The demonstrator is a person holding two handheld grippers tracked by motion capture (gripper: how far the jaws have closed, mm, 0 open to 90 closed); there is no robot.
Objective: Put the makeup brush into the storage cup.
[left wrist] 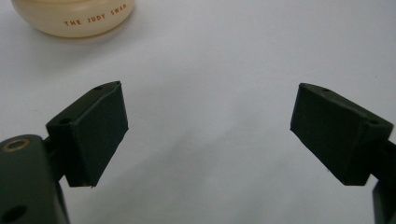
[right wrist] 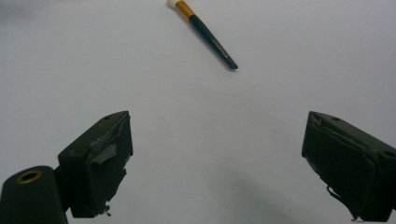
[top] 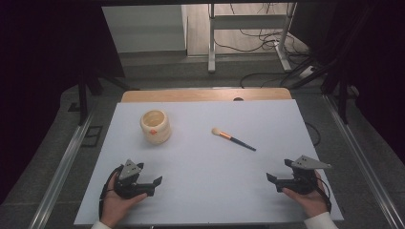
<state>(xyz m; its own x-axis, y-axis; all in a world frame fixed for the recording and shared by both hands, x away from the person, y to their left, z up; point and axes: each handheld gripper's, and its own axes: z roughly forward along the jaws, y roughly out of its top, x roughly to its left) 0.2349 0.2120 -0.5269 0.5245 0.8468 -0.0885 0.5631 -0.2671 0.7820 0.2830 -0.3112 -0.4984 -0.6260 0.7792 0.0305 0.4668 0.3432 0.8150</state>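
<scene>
The brush (top: 233, 139) lies flat on the white sheet (top: 200, 191) right of the middle, apart from everything else. It is a slim makeup brush: a pale, soft, rounded tuft at the far-left end, an orange band behind it, then a thin dark handle that tapers toward the near right. In the right gripper view the brush (right wrist: 205, 32) shows a glossy dark green handle with a line of small print too fine to read, its cut-off tip pointing down toward the jaws.

To the left of the brush, well apart from it, stands the jar (top: 155, 127), a squat, cream, rounded pot with soft ribs down its side, an open mouth and a small orange mark on its front. In the left gripper view the jar (left wrist: 74, 16) looks smooth and slightly glossy, with orange lettering along its bulge.

The sheet is matt and plain, laid over a wooden table (top: 205, 94) whose bare edge shows at the far side.

The right gripper (top: 278, 180) rests low at the near right of the sheet in the person's hand, its black jaws spread wide with nothing between them; their pads are wrapped in worn, frayed tape. The left gripper (top: 153, 182) sits at the near left, jaws likewise released and empty, with smooth blocky pads
</scene>
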